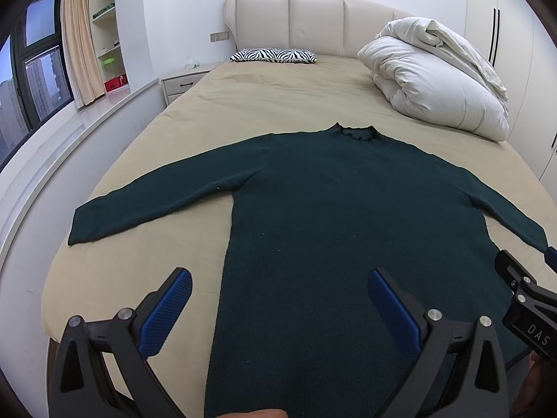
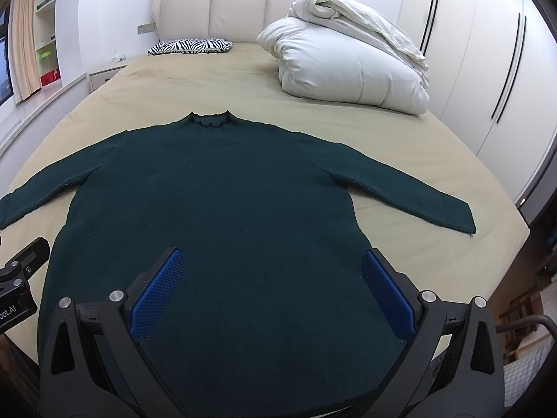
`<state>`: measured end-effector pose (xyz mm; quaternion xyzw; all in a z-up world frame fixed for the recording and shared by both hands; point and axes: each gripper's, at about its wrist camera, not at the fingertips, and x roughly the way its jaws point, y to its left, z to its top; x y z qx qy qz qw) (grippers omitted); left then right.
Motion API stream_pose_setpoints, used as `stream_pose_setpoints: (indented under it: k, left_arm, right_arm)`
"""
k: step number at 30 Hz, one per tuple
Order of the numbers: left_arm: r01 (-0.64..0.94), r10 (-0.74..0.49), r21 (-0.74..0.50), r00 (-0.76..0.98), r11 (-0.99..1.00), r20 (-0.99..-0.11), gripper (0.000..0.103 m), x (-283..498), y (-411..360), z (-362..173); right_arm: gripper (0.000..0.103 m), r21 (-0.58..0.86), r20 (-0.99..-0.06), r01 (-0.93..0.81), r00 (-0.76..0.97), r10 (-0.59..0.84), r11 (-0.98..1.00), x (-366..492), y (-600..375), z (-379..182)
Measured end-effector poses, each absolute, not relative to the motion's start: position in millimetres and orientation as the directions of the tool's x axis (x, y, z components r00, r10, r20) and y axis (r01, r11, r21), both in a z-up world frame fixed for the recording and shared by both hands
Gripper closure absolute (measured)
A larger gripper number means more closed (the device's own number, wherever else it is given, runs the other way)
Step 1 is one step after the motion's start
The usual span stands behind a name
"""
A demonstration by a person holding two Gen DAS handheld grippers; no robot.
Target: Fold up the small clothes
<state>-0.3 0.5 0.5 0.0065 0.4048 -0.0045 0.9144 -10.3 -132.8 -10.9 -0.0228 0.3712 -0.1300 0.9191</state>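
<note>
A dark green long-sleeved sweater (image 1: 330, 209) lies flat on the bed, collar away from me, both sleeves spread out sideways. It also shows in the right wrist view (image 2: 216, 191). My left gripper (image 1: 278, 278) is open and empty, held above the sweater's lower left part near the hem. My right gripper (image 2: 271, 261) is open and empty above the lower right part. The right gripper's body (image 1: 522, 296) shows at the right edge of the left wrist view, and the left gripper's body (image 2: 17, 278) shows at the left edge of the right wrist view.
The bed (image 1: 261, 104) has a beige sheet. A rolled white duvet (image 1: 438, 76) lies at the far right and a zebra-print pillow (image 1: 275, 55) by the headboard. A nightstand (image 1: 181, 85), window ledge and shelves stand left; white wardrobes (image 2: 487, 52) stand right.
</note>
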Motion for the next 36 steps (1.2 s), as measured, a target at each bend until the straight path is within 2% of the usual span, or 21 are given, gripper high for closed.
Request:
stream_pose_setpoints:
  k: [36]
  left_arm:
    - [0.014, -0.004, 0.007, 0.670, 1.000, -0.742, 0.000, 1, 11, -8]
  right_arm:
    - [0.000, -0.133, -0.690, 0.221, 0.679, -0.251, 0.966, -7, -127, -24]
